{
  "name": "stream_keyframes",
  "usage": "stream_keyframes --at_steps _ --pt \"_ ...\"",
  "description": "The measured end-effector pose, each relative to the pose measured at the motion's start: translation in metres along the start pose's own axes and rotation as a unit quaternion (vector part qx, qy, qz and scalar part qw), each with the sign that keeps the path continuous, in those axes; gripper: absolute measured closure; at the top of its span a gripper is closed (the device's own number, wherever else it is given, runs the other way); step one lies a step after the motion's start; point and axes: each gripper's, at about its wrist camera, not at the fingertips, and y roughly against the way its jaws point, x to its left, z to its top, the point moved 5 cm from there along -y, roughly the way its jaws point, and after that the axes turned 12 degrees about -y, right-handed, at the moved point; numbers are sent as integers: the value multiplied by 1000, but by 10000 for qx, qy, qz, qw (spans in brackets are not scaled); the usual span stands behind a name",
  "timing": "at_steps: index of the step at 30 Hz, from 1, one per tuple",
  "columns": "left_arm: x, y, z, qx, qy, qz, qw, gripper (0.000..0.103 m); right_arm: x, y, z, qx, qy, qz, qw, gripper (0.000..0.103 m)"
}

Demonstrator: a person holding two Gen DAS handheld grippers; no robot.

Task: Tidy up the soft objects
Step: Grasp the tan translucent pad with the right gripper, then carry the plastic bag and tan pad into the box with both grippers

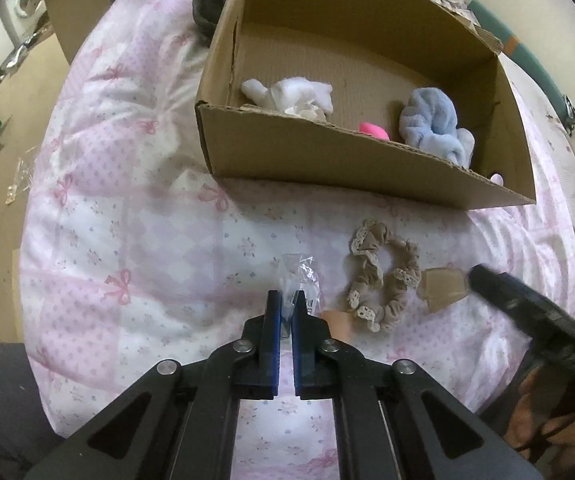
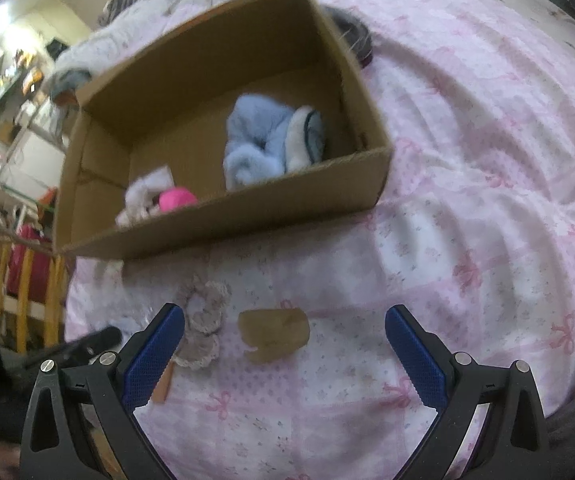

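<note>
A bed (image 1: 135,216) is covered by a pink bow-print quilt. The left tool (image 1: 286,304) is clamped on a clear plastic wrapper (image 1: 301,276); the right tool (image 2: 285,320) is spread over a tan scrap (image 2: 273,334). A lace-trimmed scrunchie (image 1: 383,280) lies between, before the cardboard box (image 1: 327,160).

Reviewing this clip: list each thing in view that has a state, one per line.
left gripper: shut on the clear plastic wrapper
right gripper: open, above the tan piece, holding nothing
cardboard box: open-topped, on the bedspread
blue plush item: inside the box
white soft item: inside the box
pink item: inside the box
beige lace scrunchie: on the bedspread, outside the box
</note>
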Motion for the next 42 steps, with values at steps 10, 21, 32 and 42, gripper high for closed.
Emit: stream_keyframes --at_steps 10,21,32,42 --pt "-13 -2 1 -85 -197 76 9997 98 14 -43 -16 460 560 -502 9961 46" --pt "2 7 -2 -231 -77 402 9989 98 32 -22 -26 219 811 -163 9963 91" --pt "5 34 -6 -668 -85 484 9966 99 52 26 -30 -428 1038 326 9931 93" --pt "1 82 -13 -1234 -32 485 9912 98 56 69 -42 -748 1059 894 9875 93"
